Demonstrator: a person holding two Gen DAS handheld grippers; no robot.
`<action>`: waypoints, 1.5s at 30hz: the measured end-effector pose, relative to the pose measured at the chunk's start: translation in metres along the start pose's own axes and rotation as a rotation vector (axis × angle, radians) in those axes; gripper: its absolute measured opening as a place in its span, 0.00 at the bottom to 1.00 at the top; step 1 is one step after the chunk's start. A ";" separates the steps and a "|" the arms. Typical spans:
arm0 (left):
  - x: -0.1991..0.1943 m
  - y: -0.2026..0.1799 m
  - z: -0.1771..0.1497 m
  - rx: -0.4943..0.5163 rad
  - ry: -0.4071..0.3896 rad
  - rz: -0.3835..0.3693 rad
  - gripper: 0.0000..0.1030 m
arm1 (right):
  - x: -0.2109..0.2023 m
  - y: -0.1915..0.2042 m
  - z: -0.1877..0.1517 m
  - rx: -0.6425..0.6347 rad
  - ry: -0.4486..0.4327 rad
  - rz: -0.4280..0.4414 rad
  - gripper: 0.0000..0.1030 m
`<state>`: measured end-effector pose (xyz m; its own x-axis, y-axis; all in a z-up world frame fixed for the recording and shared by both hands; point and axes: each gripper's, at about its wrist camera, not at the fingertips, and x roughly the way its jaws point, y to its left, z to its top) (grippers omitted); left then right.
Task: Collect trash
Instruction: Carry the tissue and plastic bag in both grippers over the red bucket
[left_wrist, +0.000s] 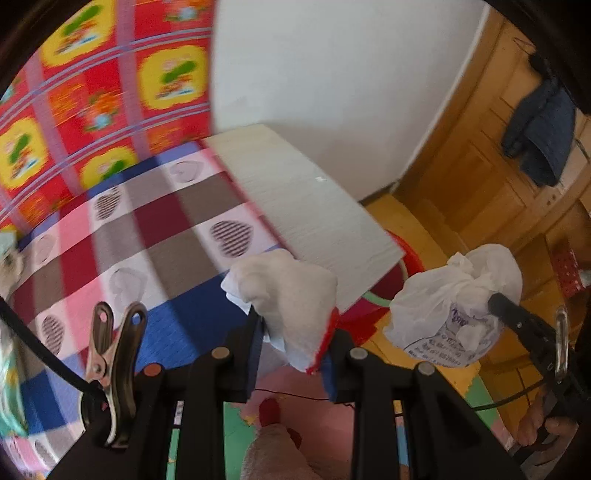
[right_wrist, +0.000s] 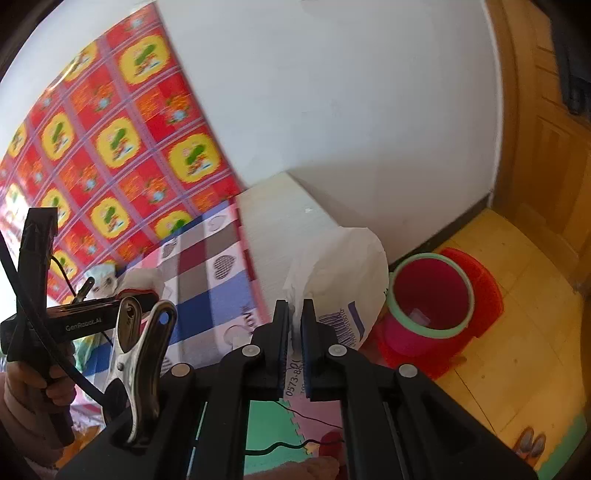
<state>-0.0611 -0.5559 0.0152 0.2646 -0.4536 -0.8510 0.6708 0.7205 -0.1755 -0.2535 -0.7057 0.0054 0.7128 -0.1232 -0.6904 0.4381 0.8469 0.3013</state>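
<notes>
In the left wrist view my left gripper (left_wrist: 295, 332) is shut on a crumpled white tissue wad (left_wrist: 288, 295) with a red edge, held above the foot of the bed. To its right my right gripper (left_wrist: 496, 302) grips a white printed plastic bag (left_wrist: 450, 314). In the right wrist view my right gripper (right_wrist: 295, 325) is shut on that bag (right_wrist: 343, 266), pinching its bunched top. A red bin with a green rim (right_wrist: 428, 295) stands on the floor just right of the bag, with a scrap inside. My left gripper (right_wrist: 147, 295) shows at far left with the wad (right_wrist: 142, 277).
A bed with a checked heart-pattern blanket (left_wrist: 147, 240) fills the left, ending in a white board (left_wrist: 306, 206). The bin sits on a red base (right_wrist: 487, 291) by the wall corner. A wooden door (left_wrist: 480, 166) with a dark jacket (left_wrist: 539, 136) is right. Foam mats (right_wrist: 280, 424) cover the floor.
</notes>
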 end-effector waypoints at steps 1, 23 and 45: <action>0.004 -0.004 0.004 0.013 0.001 -0.012 0.27 | 0.000 -0.004 0.002 0.002 -0.001 -0.012 0.07; 0.063 -0.110 0.063 0.277 0.036 -0.164 0.27 | 0.003 -0.092 0.041 0.146 -0.054 -0.203 0.07; 0.173 -0.258 0.075 0.232 0.108 -0.142 0.27 | 0.056 -0.232 0.079 0.044 0.116 -0.086 0.07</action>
<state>-0.1369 -0.8594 -0.0496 0.0898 -0.4743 -0.8758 0.8397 0.5089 -0.1895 -0.2715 -0.9506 -0.0513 0.6048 -0.1312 -0.7855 0.5199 0.8122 0.2646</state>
